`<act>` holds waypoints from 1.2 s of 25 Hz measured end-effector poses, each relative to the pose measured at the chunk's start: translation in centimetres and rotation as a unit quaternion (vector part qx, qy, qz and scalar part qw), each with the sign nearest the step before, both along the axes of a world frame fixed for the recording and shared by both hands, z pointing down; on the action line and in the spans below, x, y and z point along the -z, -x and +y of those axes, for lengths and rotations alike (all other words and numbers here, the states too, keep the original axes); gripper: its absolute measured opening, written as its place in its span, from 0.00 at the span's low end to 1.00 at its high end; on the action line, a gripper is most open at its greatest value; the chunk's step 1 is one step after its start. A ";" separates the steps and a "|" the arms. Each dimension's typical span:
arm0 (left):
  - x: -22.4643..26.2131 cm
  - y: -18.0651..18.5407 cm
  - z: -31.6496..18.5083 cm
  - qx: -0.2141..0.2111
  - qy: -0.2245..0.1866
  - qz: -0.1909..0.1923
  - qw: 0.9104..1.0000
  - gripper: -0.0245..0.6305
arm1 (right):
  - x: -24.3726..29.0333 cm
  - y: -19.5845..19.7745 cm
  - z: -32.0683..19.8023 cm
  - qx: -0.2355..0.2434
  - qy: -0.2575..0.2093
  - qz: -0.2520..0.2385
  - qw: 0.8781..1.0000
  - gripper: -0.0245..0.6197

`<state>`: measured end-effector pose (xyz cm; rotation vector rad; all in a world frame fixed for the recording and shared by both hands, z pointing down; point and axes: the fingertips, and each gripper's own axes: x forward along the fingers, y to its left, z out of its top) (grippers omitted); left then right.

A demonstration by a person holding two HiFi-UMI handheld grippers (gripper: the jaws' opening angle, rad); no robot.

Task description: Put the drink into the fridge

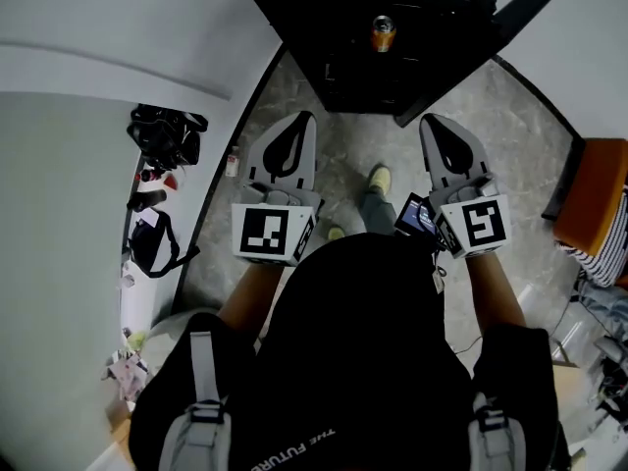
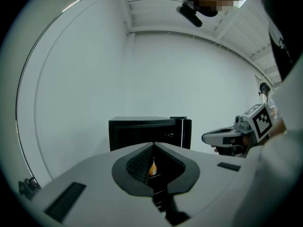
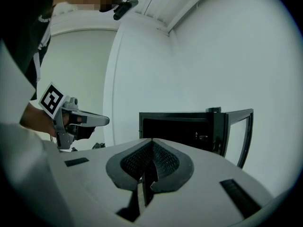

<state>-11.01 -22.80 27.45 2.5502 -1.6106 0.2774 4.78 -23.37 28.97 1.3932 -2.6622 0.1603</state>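
left claw (image 1: 304, 121): tips pressed together with nothing between them. it points toward 12 o'clock and sits well short of the fridge.
right claw (image 1: 430, 124): jaws closed tip to tip and empty, level with the left one, a clear gap between the two.
drink (image 1: 383, 32): orange can at 12 o'clock, standing inside the open fridge. i also glimpse it through the slot behind the left claw's tips.
fridge (image 1: 363, 77): black box, its front open toward me.
door (image 1: 525, 3): swung out toward 1 o'clock, its edge past the right claw's line.
floor (image 1: 530, 126): bare marble between the claws and the fridge.
left edge: a curved white wall (image 1: 98, 27) and dark bags (image 1: 167, 135) at 9 o'clock.
right edge: an orange chair (image 1: 599, 194) at 3 o'clock, apart from the right claw.
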 end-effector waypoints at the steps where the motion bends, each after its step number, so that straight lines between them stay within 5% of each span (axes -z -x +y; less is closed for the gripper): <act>1: 0.1 0.3 0.9 -0.003 -0.002 0.001 1.000 0.06 | 0.3 0.0 0.8 -0.006 -0.003 0.001 1.000 0.06; 17: 2.3 7.0 17.8 -0.020 -0.042 0.013 0.999 0.06 | 2.7 0.2 18.5 -0.076 -0.025 0.024 0.997 0.06; 30: 2.3 7.4 25.3 -0.028 -0.048 0.036 0.998 0.06 | 3.1 1.0 26.2 -0.104 -0.024 0.041 0.993 0.06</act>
